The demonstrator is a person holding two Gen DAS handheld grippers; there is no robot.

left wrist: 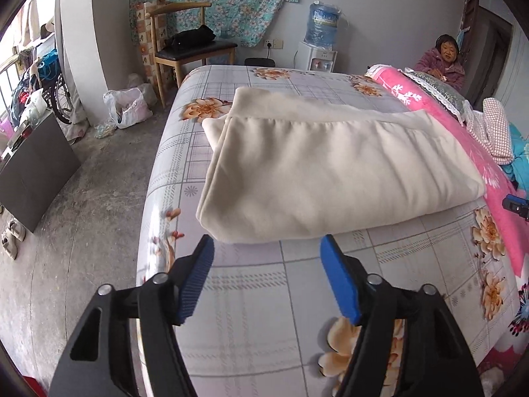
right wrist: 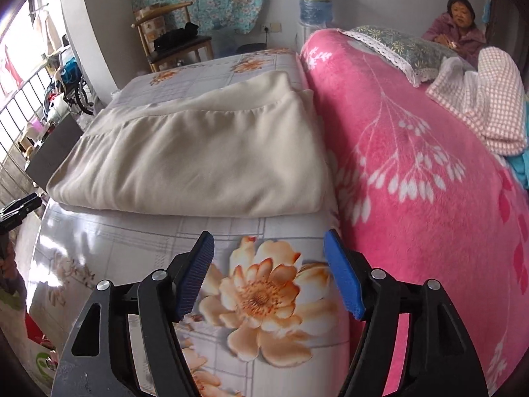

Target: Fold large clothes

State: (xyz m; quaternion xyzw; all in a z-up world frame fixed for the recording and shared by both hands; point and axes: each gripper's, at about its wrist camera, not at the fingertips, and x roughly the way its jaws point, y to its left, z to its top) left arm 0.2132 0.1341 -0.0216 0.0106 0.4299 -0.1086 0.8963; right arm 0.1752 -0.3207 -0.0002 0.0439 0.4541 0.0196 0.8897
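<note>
While both tools hang above the bed (left wrist: pixel 231 297) with nothing between their pads, the cream garment (left wrist: pixel 330 172) lies folded into a thick rectangle on the floral sheet, its right edge touching the pink blanket (left wrist: pixel 463 152).

Left tool (left wrist: pixel 267 241) — jaws apart, empty, tips just short of the fold's near-left edge. Right tool (right wrist: pixel 268 238) — jaws apart, empty, aimed at the near-right edge, over the big orange flower print.

Risks, as I judge them: the fold looks soft and layered, so a pinch on the top layer only would peel it open; a grab at the right corner could catch the pink blanket too, since the two touch; the left end sits near the bed's side edge, so a careless push could slide it off toward the floor (left wrist: pixel 82 198).

View differences, left to right: the left wrist view shows the floor, shoes, plastic bag, chair (left wrist: pixel 185 39) and the garment's left end with its stepped layers. The right wrist view shows the blanket seam against the garment, the checkered cloth (right wrist: pixel 489 99) and the pillow (right wrist: pixel 406 49) up close. A person sits behind the bed in both.
</note>
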